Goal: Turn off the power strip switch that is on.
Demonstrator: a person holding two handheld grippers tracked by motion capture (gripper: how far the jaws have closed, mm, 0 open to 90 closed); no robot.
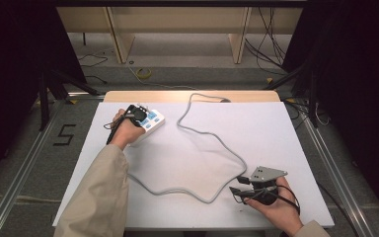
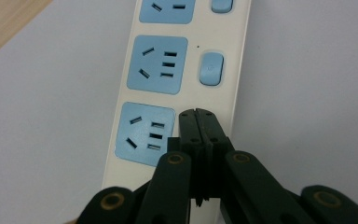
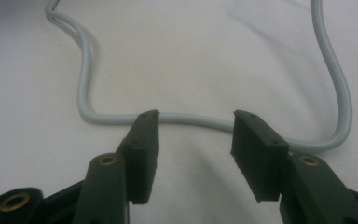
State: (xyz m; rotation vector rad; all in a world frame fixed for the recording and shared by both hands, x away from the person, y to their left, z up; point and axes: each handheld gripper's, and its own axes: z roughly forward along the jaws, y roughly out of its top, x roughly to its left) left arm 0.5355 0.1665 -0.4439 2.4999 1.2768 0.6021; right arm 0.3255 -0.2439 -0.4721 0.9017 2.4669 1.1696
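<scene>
Bench (image 1: 276, 128) with white top, seen from the high view. Power strip (image 1: 150, 121) (cream body, blue socket faces) lies in the upper left of the frame, and its grey cord (image 1: 212, 136) loops up toward the far edge, then across the middle and down to the lower centre. Left hand (image 1: 126, 131) holds the left claw (image 1: 139, 114) over the near end of the strip. In the left gripper view the left claw (image 2: 198, 114) is clenched, jaws pressed together with nothing between them, its tip over the strip (image 2: 186, 70) beside the nearest blue socket (image 2: 144, 135), at the place in the row where the blue switch (image 2: 211, 69) sits farther up; whether the tip touches the strip cannot be told. Right hand (image 1: 274, 202) rests in the lower right of the high view with the right claw (image 1: 237, 183) pointing toward the cord. In the right gripper view the right claw (image 3: 196, 126) is released, jaws wide apart, with the cord (image 3: 186, 119) running across just beyond the tips, untouched.
</scene>
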